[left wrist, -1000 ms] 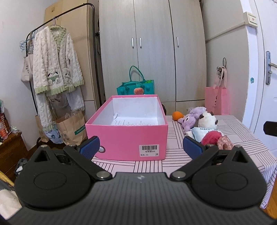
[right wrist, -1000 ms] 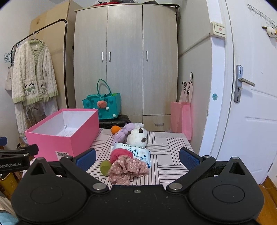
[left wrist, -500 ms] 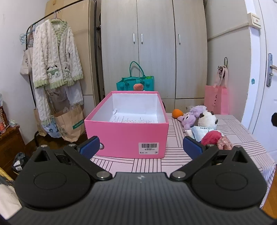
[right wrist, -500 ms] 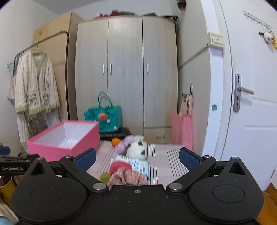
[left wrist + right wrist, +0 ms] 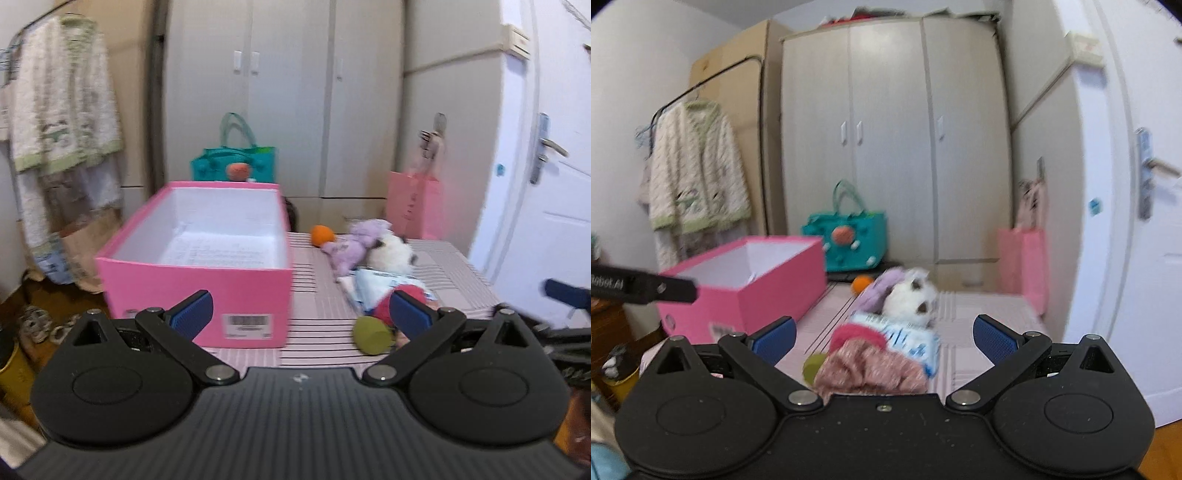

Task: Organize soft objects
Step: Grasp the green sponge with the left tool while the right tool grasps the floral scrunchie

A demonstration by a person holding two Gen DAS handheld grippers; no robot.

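Left tongs (image 5: pixel 300 308) spread wide, nothing held; right tongs (image 5: pixel 884 334) likewise wide and empty, hanging just over the floral cloth (image 5: pixel 870 371). Past them on the striped bench (image 5: pixel 317 291): green bit (image 5: pixel 373 336), red piece (image 5: pixel 384 306), wipes pack (image 5: pixel 373 286), white plush (image 5: pixel 391 253), purple plush (image 5: pixel 351 242), orange ball (image 5: pixel 320 235), all heaped beside the pink box (image 5: pixel 199 280). Box holds only a printed sheet (no soft items in yet). Sorting looks unstarted; everything remains to be moved. Barcode sticker on box front, unreadable; pack lettering blurred. "Robot.AI" legible on the left tongs' body in the right view.
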